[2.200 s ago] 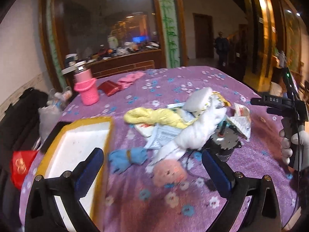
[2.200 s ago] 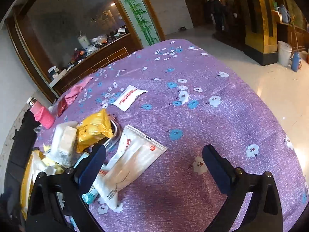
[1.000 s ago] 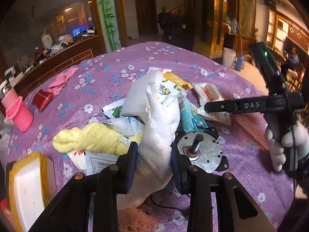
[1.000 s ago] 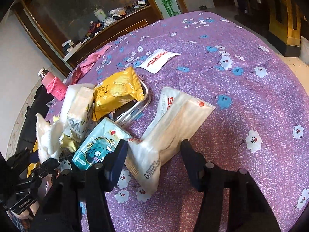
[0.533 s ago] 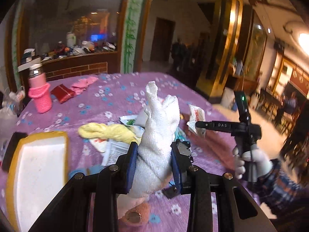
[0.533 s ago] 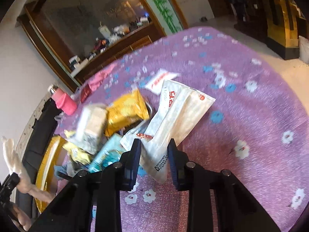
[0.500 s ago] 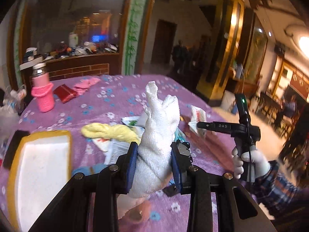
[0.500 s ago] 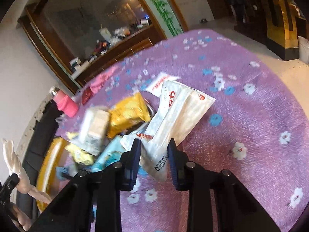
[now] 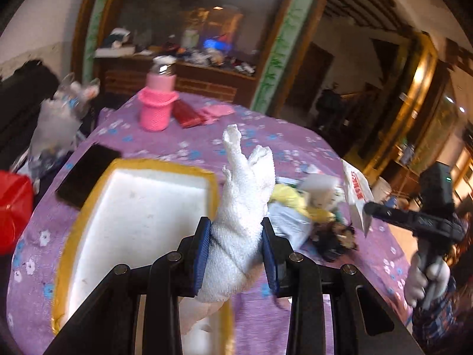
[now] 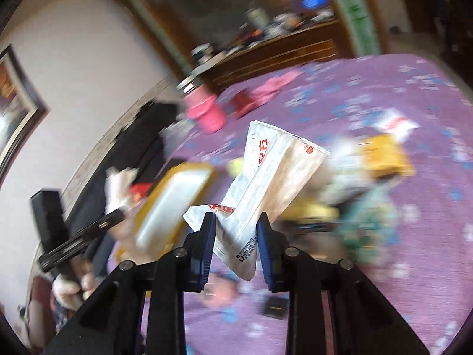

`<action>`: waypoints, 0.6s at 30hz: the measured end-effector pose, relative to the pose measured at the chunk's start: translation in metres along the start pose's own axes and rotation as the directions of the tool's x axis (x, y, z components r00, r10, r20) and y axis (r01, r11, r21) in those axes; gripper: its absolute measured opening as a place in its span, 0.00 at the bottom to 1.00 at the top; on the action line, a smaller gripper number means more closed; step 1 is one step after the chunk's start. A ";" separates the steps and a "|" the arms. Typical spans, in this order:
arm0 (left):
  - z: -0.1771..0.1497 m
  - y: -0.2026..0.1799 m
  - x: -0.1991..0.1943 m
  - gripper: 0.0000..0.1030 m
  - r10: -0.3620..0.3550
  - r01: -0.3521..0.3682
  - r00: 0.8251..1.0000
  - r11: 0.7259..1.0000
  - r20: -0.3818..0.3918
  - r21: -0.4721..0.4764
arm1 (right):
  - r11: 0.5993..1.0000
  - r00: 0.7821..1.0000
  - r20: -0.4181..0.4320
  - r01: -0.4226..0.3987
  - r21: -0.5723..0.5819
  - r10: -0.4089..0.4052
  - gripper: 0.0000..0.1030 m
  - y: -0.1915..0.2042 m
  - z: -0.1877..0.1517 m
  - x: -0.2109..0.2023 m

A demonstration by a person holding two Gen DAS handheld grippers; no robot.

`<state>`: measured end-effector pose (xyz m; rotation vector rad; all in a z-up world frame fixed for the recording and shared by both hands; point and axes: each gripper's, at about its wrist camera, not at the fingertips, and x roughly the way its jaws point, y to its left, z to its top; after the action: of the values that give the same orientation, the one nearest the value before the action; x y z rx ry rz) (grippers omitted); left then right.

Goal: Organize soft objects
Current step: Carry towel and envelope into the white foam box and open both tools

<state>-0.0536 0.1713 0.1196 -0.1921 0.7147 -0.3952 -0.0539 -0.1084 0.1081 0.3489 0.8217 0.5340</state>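
Holding a white towel [image 9: 242,207] clamped in my left tool [image 9: 236,245], I see it raised above the desk [image 9: 295,148], with the foam tray [image 9: 133,207] at nine o'clock. My right tool [image 10: 235,236] is pinched on a white packet [image 10: 266,183], lifted off the blurred pile [image 10: 354,183] at three o'clock.

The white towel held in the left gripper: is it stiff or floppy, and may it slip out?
The white towel is probably floppy: it bunches between the left gripper pads and its lower end droops over the foam tray. The twisted top only stands up because it is squeezed. Its rough terry surface likely resists slipping.
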 end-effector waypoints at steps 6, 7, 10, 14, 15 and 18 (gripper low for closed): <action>0.014 0.043 0.026 0.33 0.043 -0.048 0.998 0.994 -0.053 -0.098 | 0.992 0.987 -0.142 -0.093 -0.086 0.080 0.26 0.074 0.015 0.083; 0.016 0.050 0.031 0.33 0.039 -0.046 0.997 0.992 -0.062 -0.115 | 0.991 0.984 -0.157 -0.097 -0.091 0.082 0.26 0.081 0.016 0.092; 0.026 0.073 0.055 0.33 0.026 -0.043 0.995 0.983 -0.096 -0.180 | 0.989 0.976 -0.212 -0.086 -0.122 0.059 0.26 0.099 0.022 0.134; 0.031 0.095 0.079 0.36 0.025 -0.055 0.992 0.968 -0.123 -0.245 | 0.988 0.963 -0.268 -0.048 -0.146 0.007 0.26 0.107 0.024 0.180; 0.031 0.100 0.083 0.38 0.025 -0.057 0.992 0.963 -0.124 -0.263 | 0.988 0.961 -0.277 -0.040 -0.152 -0.004 0.26 0.108 0.023 0.186; 0.030 0.114 0.093 0.48 0.007 -0.049 0.991 0.948 -0.134 -0.314 | 0.983 0.950 -0.308 -0.001 -0.182 -0.056 0.28 0.111 0.022 0.206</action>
<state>0.0630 0.2378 0.0519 -0.4629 0.9088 -0.2652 0.0438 0.0980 0.0534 0.0852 1.0739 0.6418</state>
